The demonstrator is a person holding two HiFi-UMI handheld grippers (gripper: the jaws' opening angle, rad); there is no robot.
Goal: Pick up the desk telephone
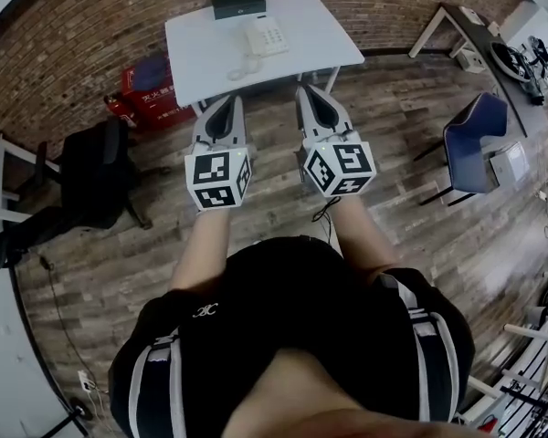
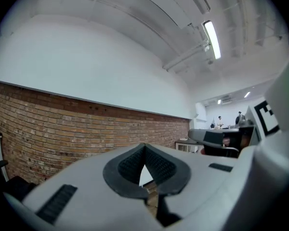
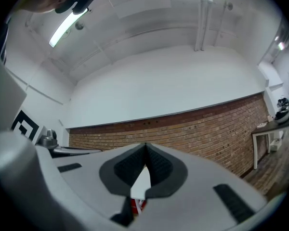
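Head view, left to right.

- A black chair (image 1: pixel 91 176) stands on the wood floor (image 1: pixel 411 217) at far left. Red boxes (image 1: pixel 151 94) sit just past it, against the brick wall (image 1: pixel 91 26).
- Left claw (image 1: pixel 226 106): held level over the floor, tips pointing at the bench (image 1: pixel 201 57) and stopping short of its near edge. Its marker cube (image 1: pixel 218 179) faces the camera. In the left gripper view the left claw (image 2: pixel 145 148) is closed, with the ribbed pads (image 2: pixel 132 163) meeting at the tips and nothing between them. We see only brick wall and a white sliver beyond.
- The bench is white and sits centre top. The phone (image 1: pixel 267 36) lies on it toward the far side, handset on its cradle, well apart from both claws. Its cord (image 1: pixel 242 67) curls on the bench in front of it and to its left. A dark box (image 1: pixel 238 3) sits behind the phone at the far edge.
- Right claw (image 1: pixel 312 97): beside the left one and pointed at the bench. It also stops short of the near edge. Its cube (image 1: pixel 340 169) is tilted. In the right gripper view the right claw (image 3: pixel 145 149) is closed on nothing, pads (image 3: pixel 159 165) together at the tips.
- A blue chair (image 1: pixel 475 144) stands at right. A side bench (image 1: pixel 466 26) carrying small items is at top right.
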